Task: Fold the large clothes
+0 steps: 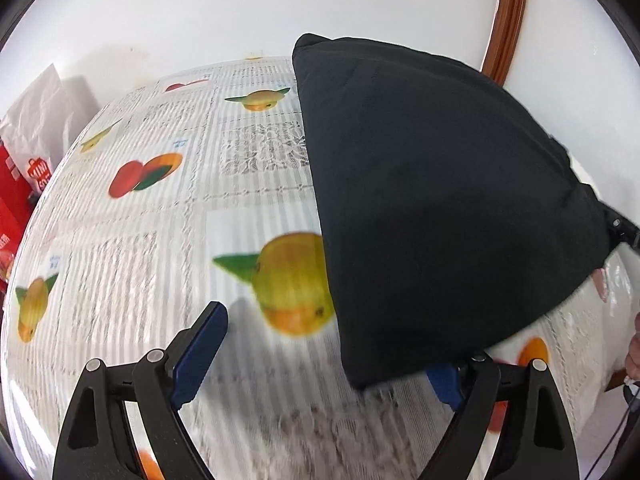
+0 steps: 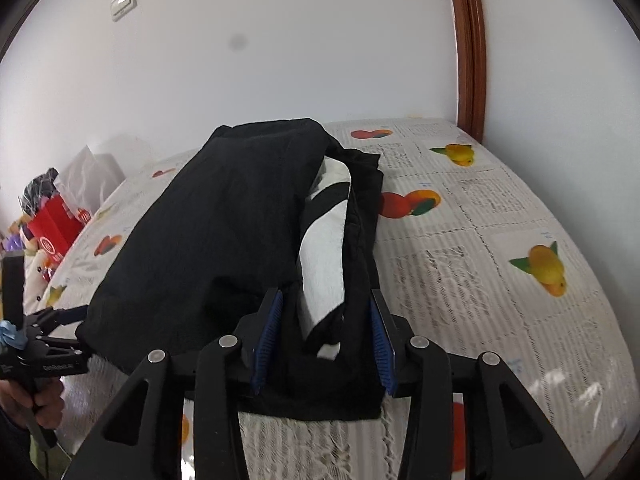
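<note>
Black garment (image 2: 224, 240): folded, lying on my fruit-print tablecloth (image 2: 500, 280), white lining showing at its right fold. My right gripper (image 2: 325, 344): jaws part open, straddling the garment's near edge, pads not pressing. My left gripper (image 1: 320, 356): jaws wide, holding nothing, at the garment's near left corner.

Black garment (image 2: 224, 232), folded, white lining showing, on the bed.

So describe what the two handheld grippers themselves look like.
Both are matte black plastic. The right gripper has two angular arms with triangular cut-outs, round silver pivot pins and ribbed blue pads on the fingers. The left gripper is built the same, and from the right wrist view its body carries small white lettering, too small to read.
</note>
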The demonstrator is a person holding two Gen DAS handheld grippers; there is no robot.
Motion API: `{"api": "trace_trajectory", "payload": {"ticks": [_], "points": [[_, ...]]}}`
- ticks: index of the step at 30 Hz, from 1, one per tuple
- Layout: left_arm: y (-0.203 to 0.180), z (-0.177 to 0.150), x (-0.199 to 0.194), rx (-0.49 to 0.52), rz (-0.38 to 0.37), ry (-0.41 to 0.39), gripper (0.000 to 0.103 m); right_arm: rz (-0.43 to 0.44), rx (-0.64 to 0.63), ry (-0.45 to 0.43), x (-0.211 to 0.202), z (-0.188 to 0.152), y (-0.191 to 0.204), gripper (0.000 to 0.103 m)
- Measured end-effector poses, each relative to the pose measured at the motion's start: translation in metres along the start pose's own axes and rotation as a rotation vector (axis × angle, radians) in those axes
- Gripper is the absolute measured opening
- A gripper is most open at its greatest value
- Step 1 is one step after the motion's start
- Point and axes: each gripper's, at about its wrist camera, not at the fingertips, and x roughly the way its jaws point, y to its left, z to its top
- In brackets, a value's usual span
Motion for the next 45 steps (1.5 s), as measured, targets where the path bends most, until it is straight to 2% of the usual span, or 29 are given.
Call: {"api": "trace_trajectory", "payload": {"ticks": [2,6,11,16,21,25,27,28,31,45], "points": [[0.003,-0.007,-0.014,-0.004,-0.01,-0.005,0.089,-0.042,-0.021,0.01,-0.005,-0.004,0.001,0.041],[0.008,-0.014,-0.04,-0.01,-0.022,-0.033,0.089,-0.073,-0.028,0.014,-0.021,-0.008,0.004,0.041],[0.008,-0.017,-0.08,-0.012,-0.041,-0.087,0.09,-0.127,-0.034,-0.02,-0.051,-0.002,0.016,0.046],[0.0,-0.012,-0.12,-0.008,-0.054,-0.142,0.09,-0.123,-0.021,-0.071,-0.088,0.006,0.033,0.075],[-0.009,-0.015,-0.155,-0.005,-0.033,-0.181,0.093,-0.119,-0.003,-0.086,-0.121,0.009,0.045,0.08],[-0.014,-0.019,-0.181,-0.009,-0.025,-0.206,0.097,-0.138,0.015,-0.074,-0.141,0.007,0.049,0.081],[-0.015,-0.019,-0.187,-0.013,-0.013,-0.218,0.097,-0.167,0.021,-0.081,-0.149,0.005,0.05,0.083],[-0.015,-0.019,-0.191,-0.015,-0.006,-0.225,0.098,-0.18,0.023,-0.086,-0.153,0.004,0.05,0.089],[-0.016,-0.018,-0.198,-0.021,0.017,-0.237,0.099,-0.215,0.018,-0.096,-0.16,0.002,0.051,0.099],[-0.017,-0.02,-0.205,-0.023,0.06,-0.253,0.099,-0.214,0.01,-0.085,-0.163,0.003,0.054,0.102]]}}
